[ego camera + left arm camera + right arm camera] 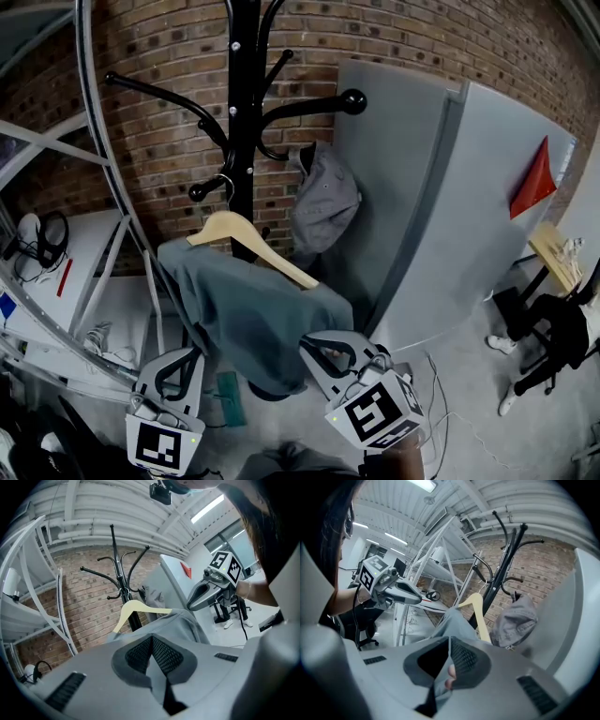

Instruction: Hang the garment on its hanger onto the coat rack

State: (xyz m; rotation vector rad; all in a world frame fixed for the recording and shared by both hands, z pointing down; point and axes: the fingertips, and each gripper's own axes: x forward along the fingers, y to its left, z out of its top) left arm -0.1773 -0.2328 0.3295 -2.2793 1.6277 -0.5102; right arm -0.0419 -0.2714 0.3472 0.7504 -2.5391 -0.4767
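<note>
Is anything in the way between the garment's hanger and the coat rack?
Nothing visible. The wooden hanger carrying the garment has its hook right at the coat rack pole, by the lower left peg. Whether it already hangs there I cannot tell. A grey jacket hangs right of the pole, not between them.

Left tongs (190, 356) and right tongs (317, 345) meet the garment (248, 314) low down, beside the coat rack (244, 103).
</note>
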